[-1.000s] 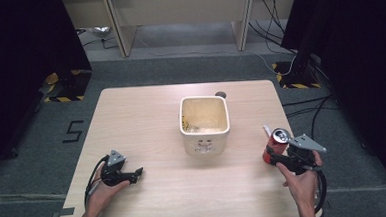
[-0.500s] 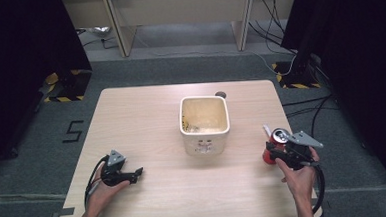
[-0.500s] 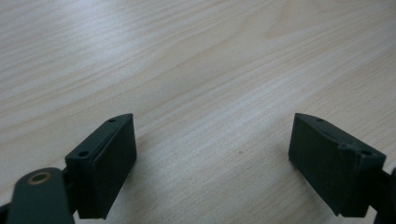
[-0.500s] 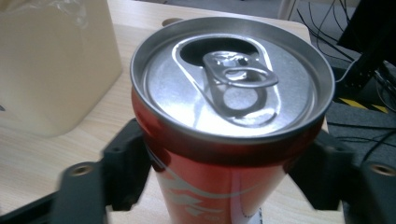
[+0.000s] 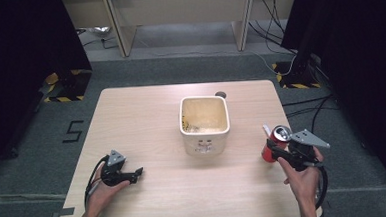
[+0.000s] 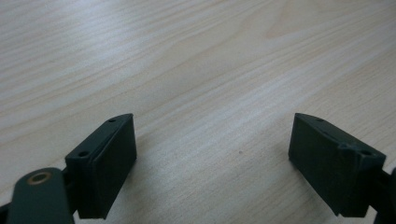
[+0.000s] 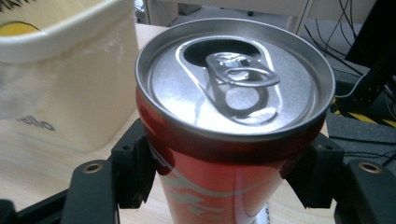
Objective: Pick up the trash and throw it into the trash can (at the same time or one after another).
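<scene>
A red drink can (image 5: pixel 274 142) with an opened silver top (image 7: pixel 233 77) stands upright near the table's right edge. My right gripper (image 5: pixel 276 150) is shut on the can's body, one jaw on each side in the right gripper view. A cream square bin (image 5: pixel 204 123) sits at the table's middle, just left of the can, with its wall (image 7: pixel 60 88) close beside the can. My left gripper (image 5: pixel 134 175) rests low over the front left of the table, open, with bare wood (image 6: pixel 210 140) between its jaws.
The light wooden table (image 5: pixel 146 116) has a small dark round hole (image 5: pixel 221 94) behind the bin. Cables (image 5: pixel 301 110) and black stands lie on the grey floor to the right. A white straw-like piece (image 5: pixel 266 129) pokes up beside the can.
The right gripper with the can has shifted slightly toward the table's front. The left gripper has stayed put.
</scene>
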### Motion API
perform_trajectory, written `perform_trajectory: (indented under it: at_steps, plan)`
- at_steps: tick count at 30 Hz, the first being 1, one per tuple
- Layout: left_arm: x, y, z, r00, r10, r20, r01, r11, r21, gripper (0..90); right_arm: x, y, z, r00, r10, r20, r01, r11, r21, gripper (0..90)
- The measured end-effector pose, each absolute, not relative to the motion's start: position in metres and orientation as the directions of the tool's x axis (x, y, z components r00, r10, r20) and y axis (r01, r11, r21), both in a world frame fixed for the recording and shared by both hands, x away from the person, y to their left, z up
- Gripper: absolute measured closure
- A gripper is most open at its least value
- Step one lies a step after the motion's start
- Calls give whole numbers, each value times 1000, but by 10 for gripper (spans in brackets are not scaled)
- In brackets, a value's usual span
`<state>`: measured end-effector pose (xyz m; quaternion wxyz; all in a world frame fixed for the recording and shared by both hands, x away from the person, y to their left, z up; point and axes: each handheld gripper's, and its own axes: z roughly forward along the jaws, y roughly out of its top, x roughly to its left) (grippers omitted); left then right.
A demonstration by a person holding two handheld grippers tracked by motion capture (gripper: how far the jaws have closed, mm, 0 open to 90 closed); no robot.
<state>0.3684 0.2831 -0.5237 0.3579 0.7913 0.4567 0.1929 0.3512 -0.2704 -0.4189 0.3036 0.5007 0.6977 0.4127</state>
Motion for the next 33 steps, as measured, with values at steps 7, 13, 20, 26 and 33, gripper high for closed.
perform_trajectory:
  at_steps: [7,13,20,26,33]
  plan:
    - [368,283,-524,508,861,-21,585,-327,743,144,346,-257,-401,-337,941,-15,438,171,883,339]
    - [368,283,-524,509,860,-20,584,-328,743,144,346,-245,-384,-359,933,-30,425,192,884,340]
    - [368,283,-524,509,860,-20,584,-328,743,144,354,-233,-365,-381,924,-39,406,205,891,340]
    - [368,283,-524,510,860,-20,584,-328,743,144,363,-225,-355,-394,918,-38,401,209,892,340]
    - [368,283,-524,509,860,-21,584,-328,743,144,372,-220,-344,-399,916,-38,392,208,896,340]
